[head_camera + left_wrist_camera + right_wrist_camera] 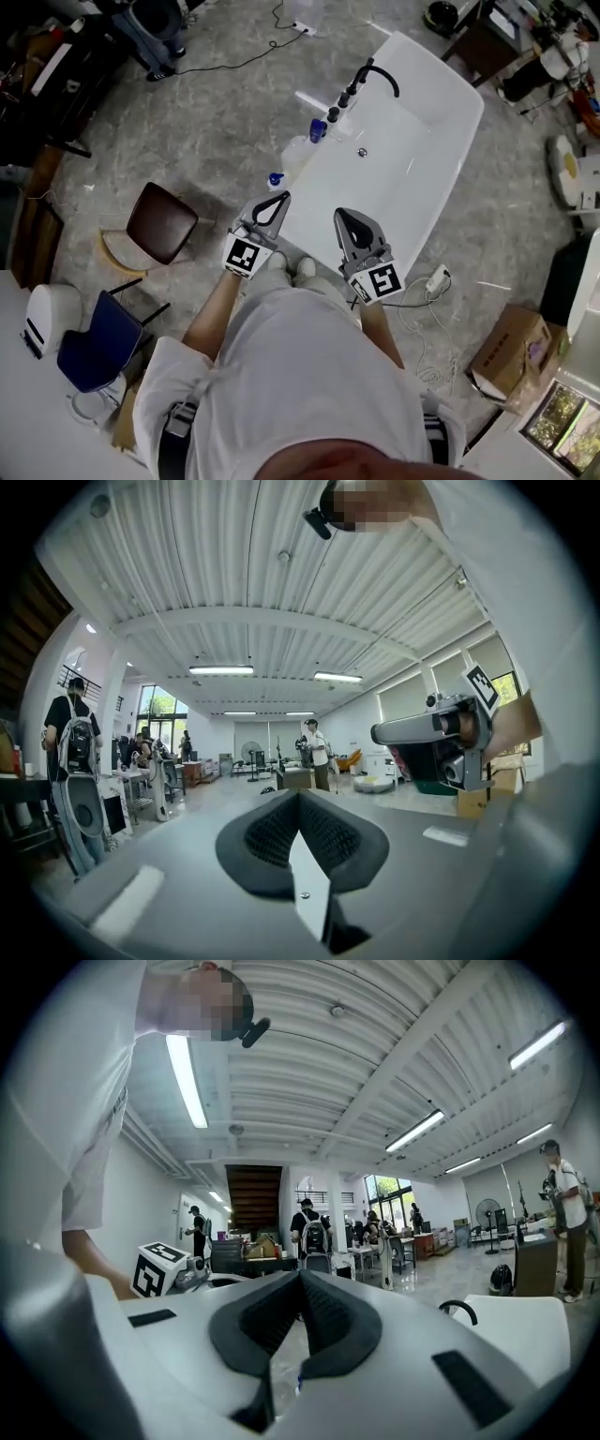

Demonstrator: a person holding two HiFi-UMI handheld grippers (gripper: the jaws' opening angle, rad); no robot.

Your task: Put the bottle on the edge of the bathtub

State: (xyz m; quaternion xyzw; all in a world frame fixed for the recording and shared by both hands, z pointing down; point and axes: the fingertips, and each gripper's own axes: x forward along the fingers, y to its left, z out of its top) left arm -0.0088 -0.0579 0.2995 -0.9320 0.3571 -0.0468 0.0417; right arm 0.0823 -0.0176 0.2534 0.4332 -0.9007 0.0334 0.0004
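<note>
Left gripper view shows the left claw (298, 803) fully closed: its two dark pads meet at the tips and nothing is between them. It is the same with the right claw (300, 1281) in the right gripper view, pads together and holding nothing. Both claws are held up in front of the person's body and point toward the near end of the bathtub (441, 178). I judge this is a waiting posture before any reach, not a grip.

In the head view the bottle (276, 178), with a blue cap, stands just beside the left long side of the bathtub, ahead of the left claw and apart from it. Whether it is on the floor (216, 122) or on the rim I cannot tell for sure; it looks to be outside the rim. A second blue-topped bottle (318, 129) is further along the same side, near the black faucet (379, 73).

The left claw is the nearer one to the bottle, so it probably must open first. It would then take the bottle by its body and keep it upright, because the rim is narrow and a tilted bottle could slide into the bathtub.
</note>
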